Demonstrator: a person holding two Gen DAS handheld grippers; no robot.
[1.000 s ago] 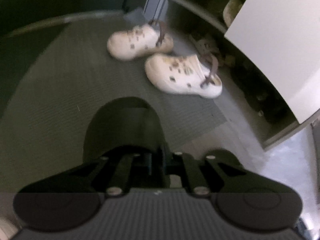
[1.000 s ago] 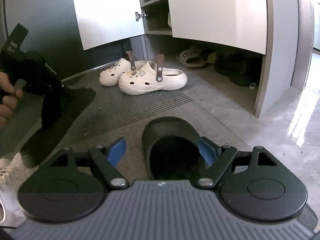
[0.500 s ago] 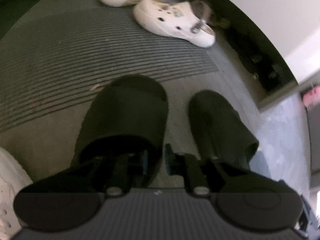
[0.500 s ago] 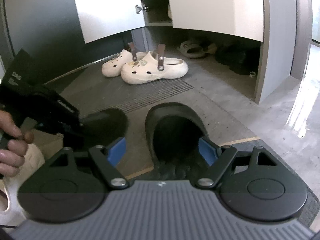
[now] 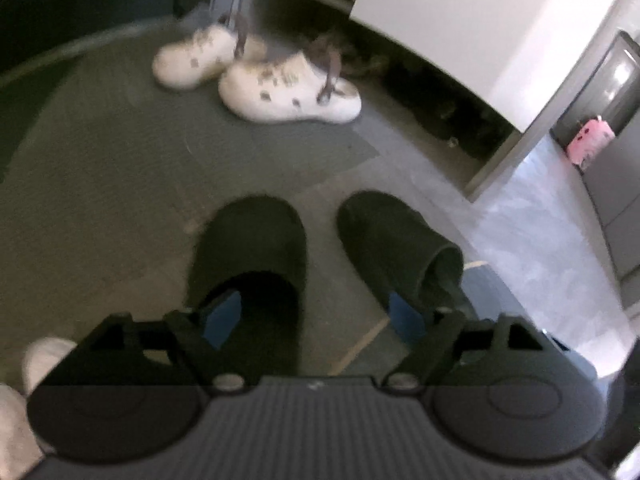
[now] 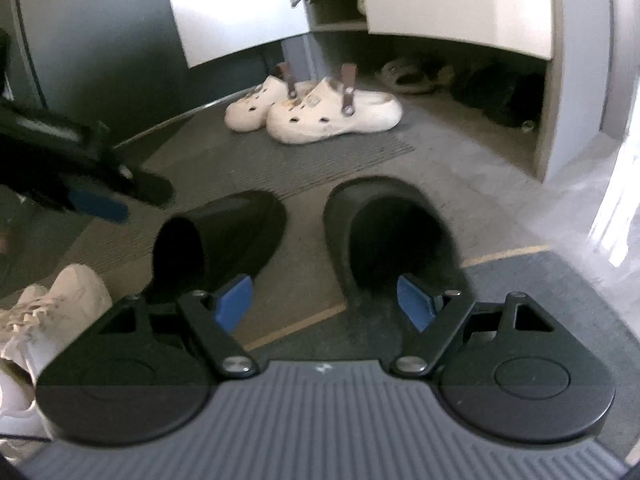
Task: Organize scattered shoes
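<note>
Two black slippers lie side by side on the floor, toes pointing toward the cabinet. In the left wrist view the left slipper (image 5: 248,256) sits just ahead of my open left gripper (image 5: 316,318), and the right slipper (image 5: 394,244) lies beside it. In the right wrist view my right gripper (image 6: 326,306) is open and empty behind the left slipper (image 6: 224,232) and the right slipper (image 6: 384,228). A pair of cream clogs (image 6: 320,114) with brown straps stands on the ribbed mat (image 6: 224,168); the clogs also show in the left wrist view (image 5: 280,92). The left gripper (image 6: 92,196) appears at the left edge.
An open shoe cabinet (image 6: 560,64) with white doors holds dark shoes (image 6: 496,92) and sandals (image 6: 408,76) on its bottom level. A white sneaker (image 6: 48,320) lies at my near left. A pink object (image 5: 592,140) stands far right on the light floor.
My left gripper has opened and let go of the left black slipper, which now rests on the floor beside the other one. The left gripper has pulled back and tilted up.
</note>
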